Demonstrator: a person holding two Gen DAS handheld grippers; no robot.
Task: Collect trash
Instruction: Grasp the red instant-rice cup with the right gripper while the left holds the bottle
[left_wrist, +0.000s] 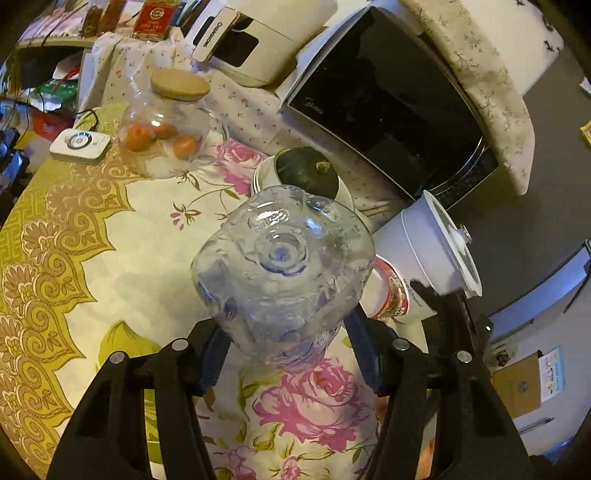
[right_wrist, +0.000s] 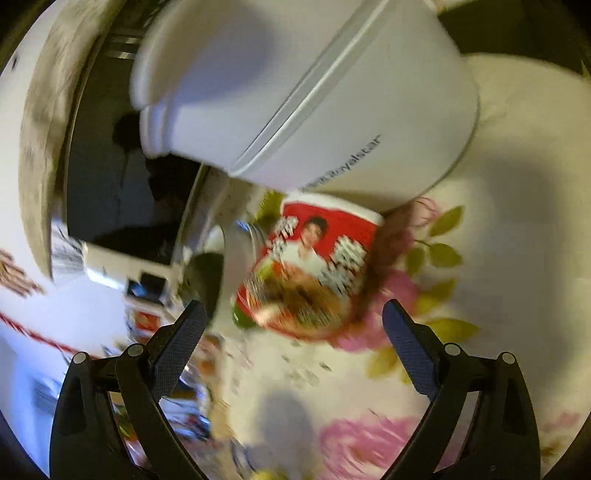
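Observation:
My left gripper (left_wrist: 286, 339) is shut on a clear empty plastic bottle (left_wrist: 282, 273), held bottom-forward above the flowered tablecloth (left_wrist: 147, 236). A red-and-white instant noodle cup (right_wrist: 310, 266) lies on the tablecloth just in front of my right gripper (right_wrist: 295, 325), which is open and empty, its fingers either side of the cup's near end without touching it. The cup also shows in the left wrist view (left_wrist: 391, 291), right of the bottle. The right wrist view is motion-blurred.
A white Royalstar cooker (right_wrist: 306, 99) stands right behind the cup, also in the left wrist view (left_wrist: 432, 247). A black microwave (left_wrist: 384, 107), a bowl with a dark squash (left_wrist: 306, 173), a glass jar of oranges (left_wrist: 170, 122) and a small white device (left_wrist: 79, 146) stand on the table.

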